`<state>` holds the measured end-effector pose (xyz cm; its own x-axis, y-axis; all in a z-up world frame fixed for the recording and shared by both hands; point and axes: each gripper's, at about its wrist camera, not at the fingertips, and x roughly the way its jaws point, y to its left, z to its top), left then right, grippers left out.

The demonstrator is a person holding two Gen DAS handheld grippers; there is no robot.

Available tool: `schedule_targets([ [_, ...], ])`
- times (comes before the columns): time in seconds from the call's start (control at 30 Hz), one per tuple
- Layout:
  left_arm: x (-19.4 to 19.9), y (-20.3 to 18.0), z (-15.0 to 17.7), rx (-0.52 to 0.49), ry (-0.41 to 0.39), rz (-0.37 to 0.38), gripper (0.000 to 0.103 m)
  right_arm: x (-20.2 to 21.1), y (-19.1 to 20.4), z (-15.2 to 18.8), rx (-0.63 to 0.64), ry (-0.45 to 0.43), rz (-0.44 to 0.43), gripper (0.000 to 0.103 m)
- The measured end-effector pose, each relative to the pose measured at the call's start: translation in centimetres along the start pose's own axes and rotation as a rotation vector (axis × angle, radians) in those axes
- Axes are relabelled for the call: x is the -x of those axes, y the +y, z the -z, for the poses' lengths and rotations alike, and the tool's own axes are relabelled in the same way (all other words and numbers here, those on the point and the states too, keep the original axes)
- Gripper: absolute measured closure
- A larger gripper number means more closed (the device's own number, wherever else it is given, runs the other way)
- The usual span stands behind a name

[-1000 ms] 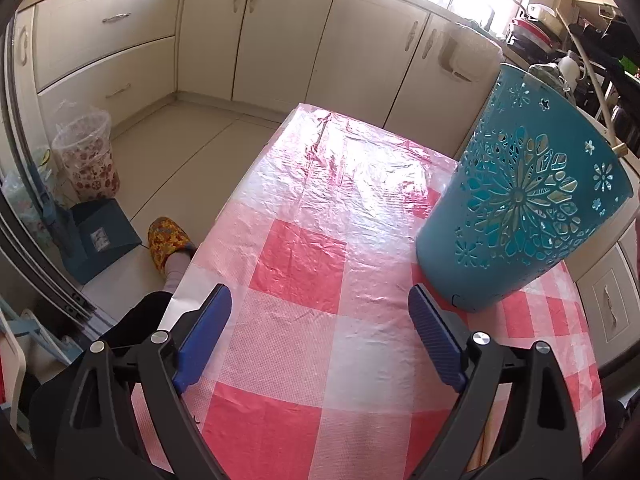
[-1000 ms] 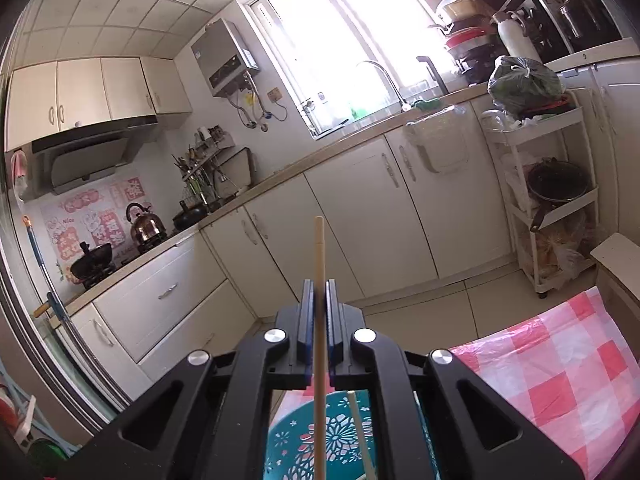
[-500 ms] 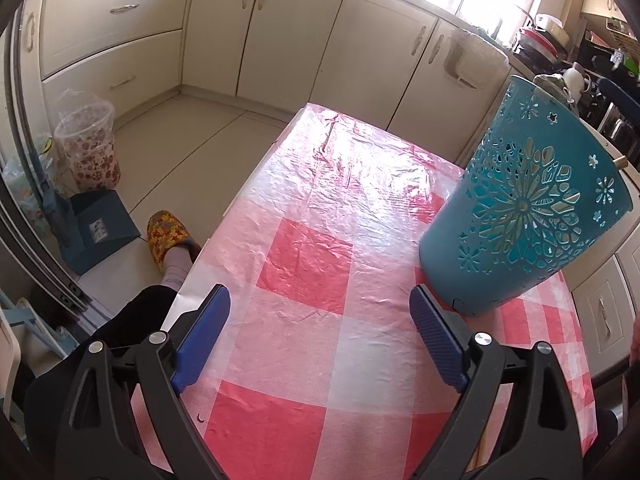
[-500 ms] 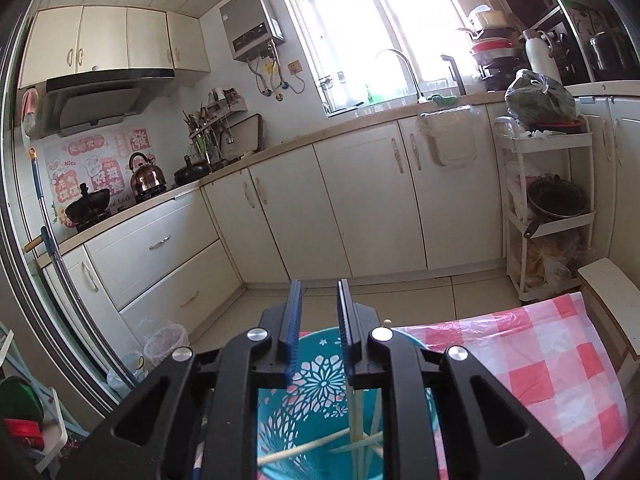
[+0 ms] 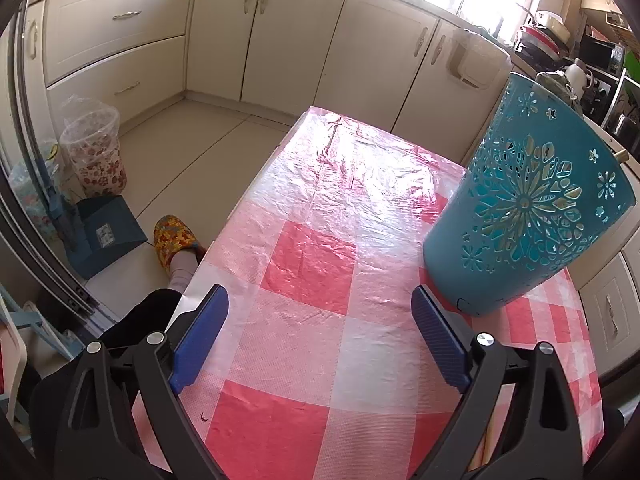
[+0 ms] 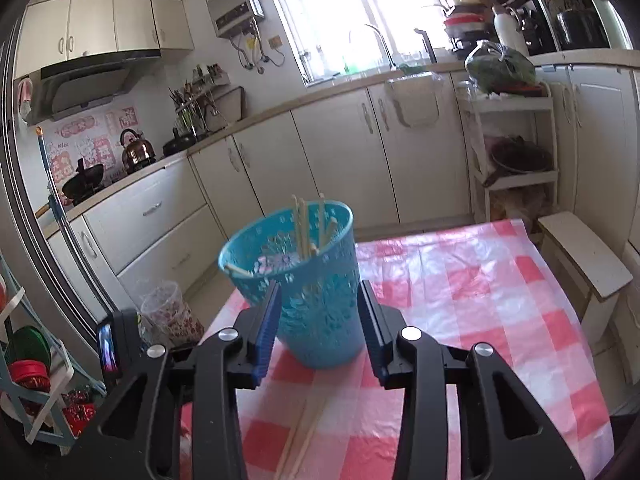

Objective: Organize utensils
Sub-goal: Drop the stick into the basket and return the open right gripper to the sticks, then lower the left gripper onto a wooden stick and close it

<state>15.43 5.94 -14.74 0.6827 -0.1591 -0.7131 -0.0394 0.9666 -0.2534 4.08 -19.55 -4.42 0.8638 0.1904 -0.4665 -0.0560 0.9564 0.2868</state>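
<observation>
A teal cut-out holder [image 6: 304, 280] stands on the pink checked tablecloth [image 6: 480, 300] with several wooden chopsticks [image 6: 304, 228] in it. My right gripper [image 6: 320, 320] is open and empty, just in front of the holder. Two more chopsticks [image 6: 308, 432] lie on the cloth under it. In the left wrist view the holder [image 5: 528, 220] is to the right. My left gripper [image 5: 316, 332] is open and empty above the cloth [image 5: 312, 264].
Cream cabinets [image 5: 260, 40] line the far walls. A floral bin [image 5: 96, 148] and a blue dustpan [image 5: 104, 236] sit on the floor left of the table. A white stool [image 6: 580, 252] stands by the table's right side. A slippered foot [image 5: 172, 236] shows at the table's left edge.
The right gripper let go of the chopstick into the holder, opened, and drew back and down from above it. The left gripper barely moved.
</observation>
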Motion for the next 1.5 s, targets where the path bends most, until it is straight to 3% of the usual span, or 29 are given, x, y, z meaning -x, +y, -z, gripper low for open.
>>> schedule_targets([
  [0.23,0.0,-0.1,0.0,-0.003,0.0,-0.002,0.014,-2.0,-0.1,4.7,0.018,0.16,0.019,0.064],
  [0.63,2.1,-0.8,0.8,-0.051,-0.015,-0.025,0.011,-5.0,1.0,8.3,0.068,0.332,0.018,0.064],
  [0.77,2.6,-1.0,1.3,-0.065,-0.007,-0.029,0.011,-5.7,1.4,8.8,0.071,0.369,0.014,0.069],
  [1.1,3.0,-1.8,2.6,-0.1,0.023,-0.052,0.011,-6.5,2.6,8.6,0.116,0.406,0.041,0.069],
  [1.27,3.7,-3.0,2.9,-0.15,0.013,-0.065,0.011,-6.4,2.9,8.8,0.191,0.419,0.068,0.08],
  [1.5,4.0,-4.5,3.5,-0.2,0.03,-0.072,0.011,-5.6,1.4,8.7,0.231,0.438,0.06,0.085],
])
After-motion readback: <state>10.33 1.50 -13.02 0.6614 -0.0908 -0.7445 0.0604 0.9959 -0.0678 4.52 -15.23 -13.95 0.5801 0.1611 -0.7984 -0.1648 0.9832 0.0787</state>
